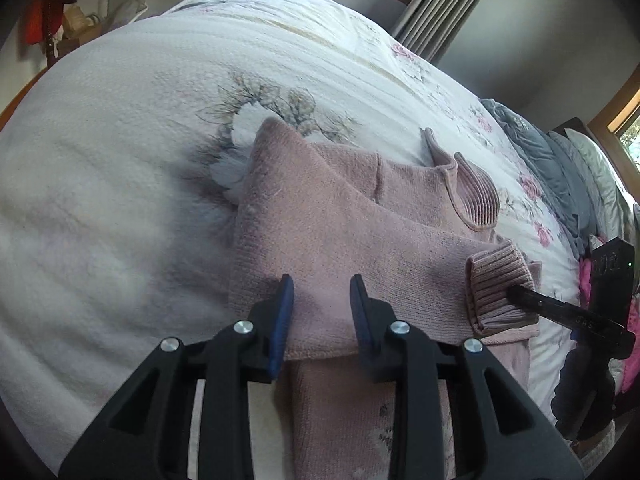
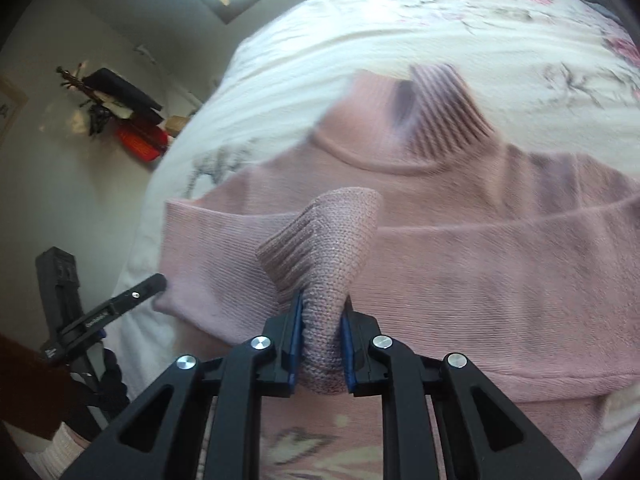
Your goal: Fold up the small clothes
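We work on a bed (image 1: 120, 160) covered by a white floral quilt (image 1: 320, 60), with grey bedding (image 1: 560, 168) heaped at its far side. The pink sweater (image 1: 320, 220) lies across the quilt, body partly folded, ribbed collar (image 1: 476, 188) standing up.

Our left gripper (image 1: 322, 312) hovers at the sweater's near folded edge, fingers parted with cloth between them but not pinched. Our right gripper (image 2: 322, 336) is clamped on the sleeve cuff (image 2: 320, 248), which is bunched and lifted above the body.

Risks, in our judgement:
- The thick knit may slip from the right fingers if pulled sideways.
- Dragging the sleeve may shift the unpinned body and undo the fold.
- The soft quilt may wrinkle beneath, leaving the fold uneven.
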### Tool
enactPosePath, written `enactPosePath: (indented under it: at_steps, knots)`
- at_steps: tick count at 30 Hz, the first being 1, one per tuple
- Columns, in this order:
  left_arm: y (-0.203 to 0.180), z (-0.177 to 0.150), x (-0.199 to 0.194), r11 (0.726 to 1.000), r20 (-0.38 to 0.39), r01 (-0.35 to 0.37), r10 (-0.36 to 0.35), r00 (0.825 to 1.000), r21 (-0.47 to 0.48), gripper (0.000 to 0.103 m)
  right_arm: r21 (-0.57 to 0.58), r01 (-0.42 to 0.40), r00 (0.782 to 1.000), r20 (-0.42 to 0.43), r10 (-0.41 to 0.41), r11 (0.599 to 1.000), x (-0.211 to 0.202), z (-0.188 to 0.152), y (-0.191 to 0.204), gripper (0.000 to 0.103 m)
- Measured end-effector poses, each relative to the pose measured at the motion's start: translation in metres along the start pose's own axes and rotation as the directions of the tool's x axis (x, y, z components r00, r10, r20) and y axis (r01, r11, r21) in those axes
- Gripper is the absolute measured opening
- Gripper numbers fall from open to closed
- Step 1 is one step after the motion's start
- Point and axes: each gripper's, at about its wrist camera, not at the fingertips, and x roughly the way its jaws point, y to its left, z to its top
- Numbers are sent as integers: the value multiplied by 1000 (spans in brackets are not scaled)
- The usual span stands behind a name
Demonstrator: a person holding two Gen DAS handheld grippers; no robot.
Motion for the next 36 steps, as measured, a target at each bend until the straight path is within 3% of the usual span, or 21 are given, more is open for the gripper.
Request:
enactPosePath:
  at_steps: [5, 9, 14, 16, 18, 20, 24, 28, 32, 36]
  knots:
    - [-14, -2, 26, 998, -33, -45, 46, 998, 36, 29, 14, 34, 999, -28, -34, 999, 23, -5, -14, 19]
    - [-12, -1, 43, 996, -75, -76, 79, 994, 41, 29, 15, 97, 993, -76, -96, 995, 34, -5, -24, 38]
    - [-16, 4, 22, 998, -41, -60, 62, 997, 33, 30, -99, 253, 967, 15, -253, 962, 5, -6, -1, 43]
    - [-22, 7, 11, 998, -11, -42, 43, 999, 38, 33, -110, 212, 977, 38, -209, 971, -6, -6, 10, 45]
    - [-30, 8, 7, 998, 0, -30, 30, 1000, 48, 36, -135, 134, 991, 4, -135, 982, -3, -7, 28, 55]
    - [-37, 9, 12, 998, -12, -16, 16, 1000, 58, 37, -161, 149, 986, -51, -159, 976, 16, -11, 42, 63]
    - [-45, 5, 31, 997, -48, -26, 30, 998, 69, 37, -168, 236, 959, -117, -257, 957, 55, -17, 46, 64]
    - [-38, -1, 43, 999, -83, -23, 25, 996, 31, 36, -188, 270, 951, -100, -292, 944, 67, -19, 42, 52]
    - [-35, -5, 37, 1000, -73, -7, 9, 997, 23, 37, -144, 156, 979, -109, -172, 977, 48, -17, 25, 13]
    - [-37, -3, 30, 1000, -56, 1, 1, 998, 28, 38, -72, 125, 991, -47, -129, 990, 7, -15, 2, 10]
